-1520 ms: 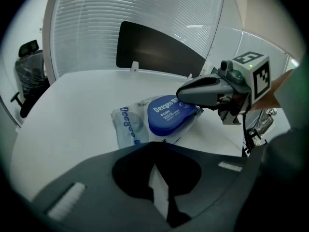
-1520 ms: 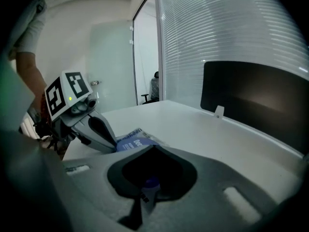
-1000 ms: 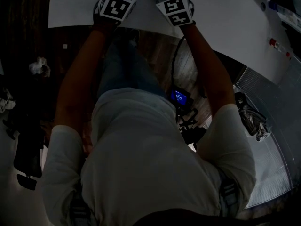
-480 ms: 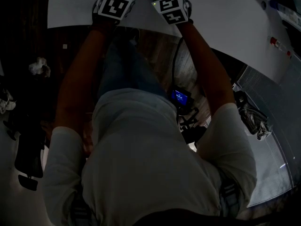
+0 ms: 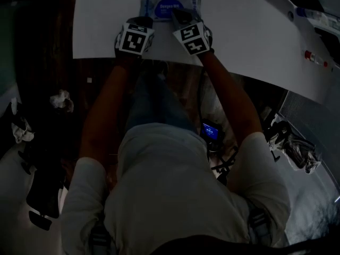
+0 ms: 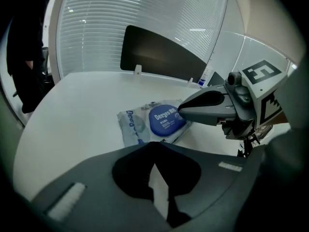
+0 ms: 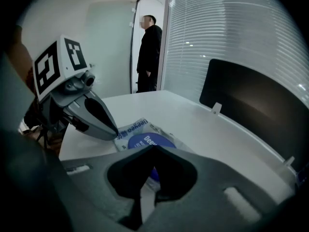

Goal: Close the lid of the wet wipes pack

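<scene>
The left gripper was held with its jaws drawn together at the tip, only a thin slit being left behind them, and nothing was gripped between them. The right gripper was likewise narrowed to a slit and carried nothing. The tip of the left gripper was seen at the near left edge of the wet wipes pack, and that of the right gripper was placed at the right rim of the lid; whether either was touching could not be told.

The pack was laid flat on the white bench, just ahead of both grippers and near the person's edge of it. It was a soft, pale grey-blue pouch with crinkled edges and blue lettering along one side. The lid was a round, dark blue disc with white print, set in the middle of the pack and lying flat against it.

One pack with one lid and two grippers were counted. One dark panel was stood at the far edge of the bench before slatted blinds, and one person in dark clothes was seen in a doorway.
</scene>
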